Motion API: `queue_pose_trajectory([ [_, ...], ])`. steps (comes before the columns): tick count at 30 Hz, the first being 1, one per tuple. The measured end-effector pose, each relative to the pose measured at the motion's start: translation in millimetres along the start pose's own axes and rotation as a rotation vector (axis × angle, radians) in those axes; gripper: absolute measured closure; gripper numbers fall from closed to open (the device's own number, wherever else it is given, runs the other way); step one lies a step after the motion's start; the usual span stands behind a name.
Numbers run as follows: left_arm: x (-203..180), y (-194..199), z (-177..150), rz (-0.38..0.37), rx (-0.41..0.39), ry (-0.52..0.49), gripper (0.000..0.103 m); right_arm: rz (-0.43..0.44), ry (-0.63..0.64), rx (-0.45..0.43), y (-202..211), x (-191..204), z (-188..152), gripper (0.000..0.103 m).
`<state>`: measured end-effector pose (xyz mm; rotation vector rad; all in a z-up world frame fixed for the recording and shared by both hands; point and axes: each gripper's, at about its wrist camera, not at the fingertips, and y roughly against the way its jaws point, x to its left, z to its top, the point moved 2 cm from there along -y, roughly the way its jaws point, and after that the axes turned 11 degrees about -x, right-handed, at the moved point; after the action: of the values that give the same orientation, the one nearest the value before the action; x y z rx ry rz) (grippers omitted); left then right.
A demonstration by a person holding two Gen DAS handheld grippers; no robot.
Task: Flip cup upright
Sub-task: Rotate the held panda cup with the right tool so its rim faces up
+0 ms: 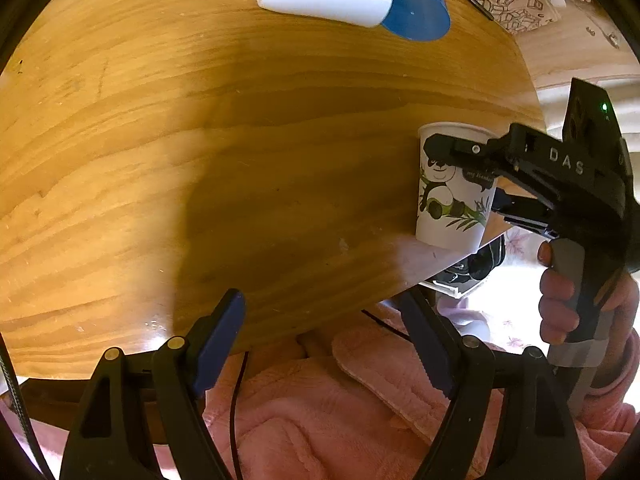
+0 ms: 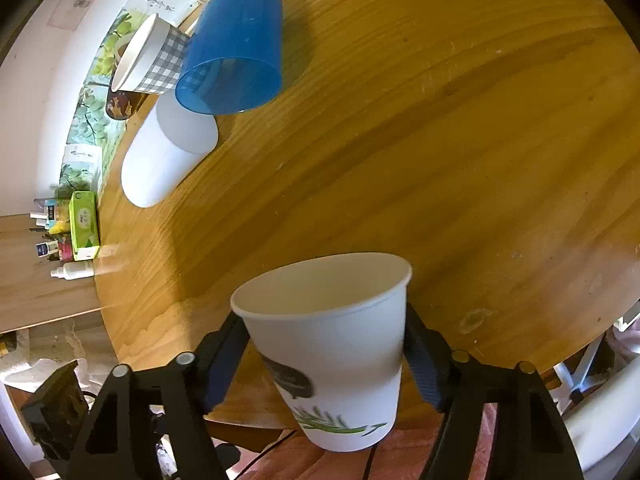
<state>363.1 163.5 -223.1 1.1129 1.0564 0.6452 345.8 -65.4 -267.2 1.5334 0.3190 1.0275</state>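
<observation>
Gripping the paper cup (image 2: 332, 344) mouth-up, the right claw (image 2: 326, 356) clamps both blue pads against its sides at the lower middle of the frame. In the left wrist view that cup (image 1: 452, 196) sits at the right, by the tabletop (image 1: 240, 160) edge, seemingly held just above it. The left claw (image 1: 328, 344) stands wide with nothing between its pads. A blue cup (image 2: 236, 52) and a white cup (image 2: 164, 160) lie on their sides at upper left.
</observation>
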Motion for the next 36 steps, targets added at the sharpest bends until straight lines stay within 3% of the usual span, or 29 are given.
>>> queue_pose_trajectory([
  [8,6,11,10,-0.027,-0.048,-0.015,0.02,-0.018,0.056,-0.083,6,15,-3,0.034],
  [24,23,36,31,-0.047,-0.12,-0.134,0.02,0.033,0.282,-0.501,32,58,-11,0.034],
  [36,34,41,43,-0.03,-0.108,-0.251,0.02,0.051,0.418,-0.7,26,84,-46,0.034],
])
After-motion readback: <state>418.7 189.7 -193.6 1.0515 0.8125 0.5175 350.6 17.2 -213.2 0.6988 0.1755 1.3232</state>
